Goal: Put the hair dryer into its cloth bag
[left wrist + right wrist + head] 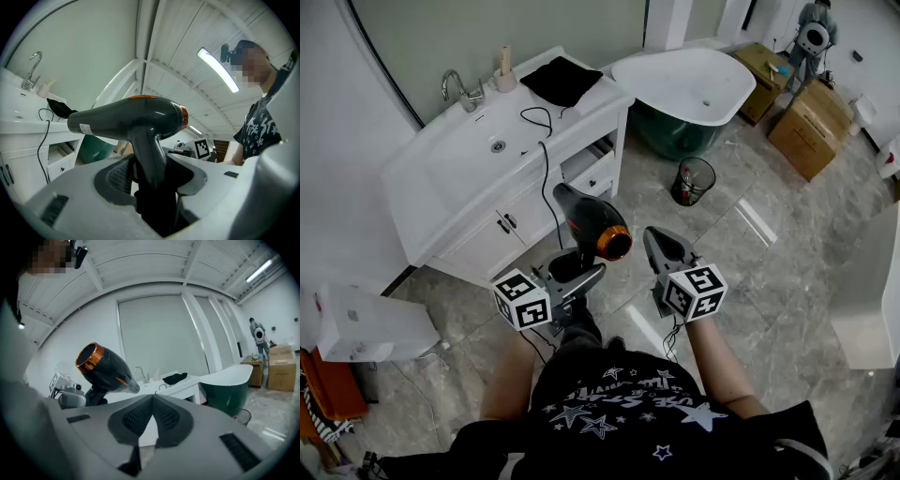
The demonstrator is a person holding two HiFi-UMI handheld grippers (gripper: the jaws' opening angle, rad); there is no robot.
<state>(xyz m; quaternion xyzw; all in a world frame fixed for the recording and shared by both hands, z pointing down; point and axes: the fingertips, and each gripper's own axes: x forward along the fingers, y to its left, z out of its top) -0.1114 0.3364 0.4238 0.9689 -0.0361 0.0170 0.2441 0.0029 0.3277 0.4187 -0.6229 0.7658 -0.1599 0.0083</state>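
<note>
Half done: left hand-held gripper (579, 269) clamps hair dryer (592, 223); right hand-held gripper (656, 236) closed, empty; cloth bag (561, 80) lies at tabletop (441, 150) corner, unfilled.

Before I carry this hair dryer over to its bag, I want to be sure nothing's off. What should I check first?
1. Grip on the hair dryer: ok. The left gripper is closed on its handle.
2. Other gripper free for the bag: ok. The right gripper is shut with nothing between its jaws.
3. Cloth bag within sight: ok. It lies on the vanity top, right of the faucet.
4. Bag mouth open: cannot tell. It looks like a flat dark heap.
5. Cord free: cannot tell. It trails from the dryer up onto the vanity top, and its end is not visible.
</note>
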